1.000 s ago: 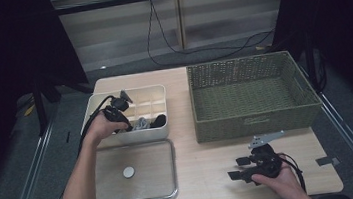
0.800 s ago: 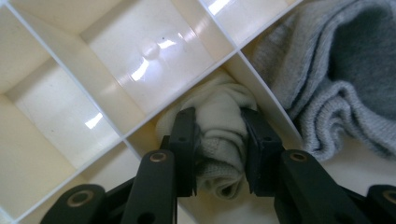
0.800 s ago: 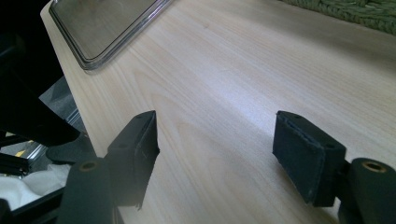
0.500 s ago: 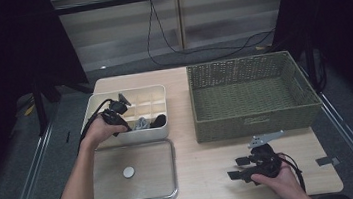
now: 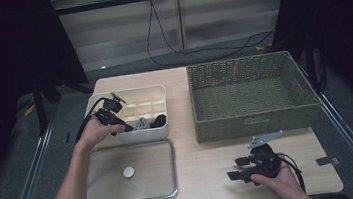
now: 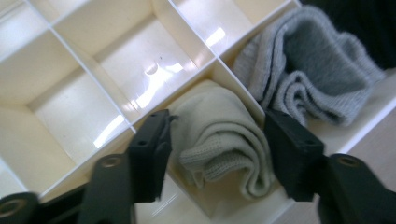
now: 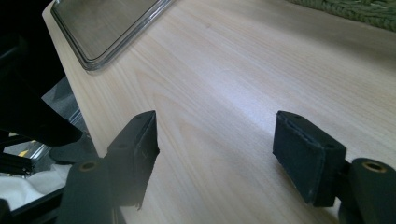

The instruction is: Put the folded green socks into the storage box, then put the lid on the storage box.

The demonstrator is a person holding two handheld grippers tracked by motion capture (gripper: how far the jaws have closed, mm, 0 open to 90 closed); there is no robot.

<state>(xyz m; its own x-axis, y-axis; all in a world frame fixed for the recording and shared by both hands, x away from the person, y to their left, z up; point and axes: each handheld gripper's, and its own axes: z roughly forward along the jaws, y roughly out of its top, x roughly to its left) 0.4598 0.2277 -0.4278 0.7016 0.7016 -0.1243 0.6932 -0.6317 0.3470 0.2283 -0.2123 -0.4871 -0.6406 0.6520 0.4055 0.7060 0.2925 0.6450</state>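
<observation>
Desk [image 5: 208,171]: one divided box [image 5: 129,99], one wicker basket [image 5: 249,96], one lid [image 5: 130,174].
Box contents: three rolled socks in its near row — one cream sock [image 6: 219,140], one grey sock [image 6: 308,79], one black sock [image 5: 159,121].
Left tongs [image 6: 219,158]: jaws apart, either side of the cream sock in its compartment.
Right tongs [image 7: 224,154]: jaws apart, holding nothing, low over bare desk near the front edge.

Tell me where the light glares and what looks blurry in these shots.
Left gripper view: bright glare patches on the glossy floors of the white divided box; the cream sock is fairly sharp, the near fingers soft. Right gripper view: a pale sheen runs across the wooden table, with the fingers slightly blurred. High view: dim, with dark surroundings.
</observation>
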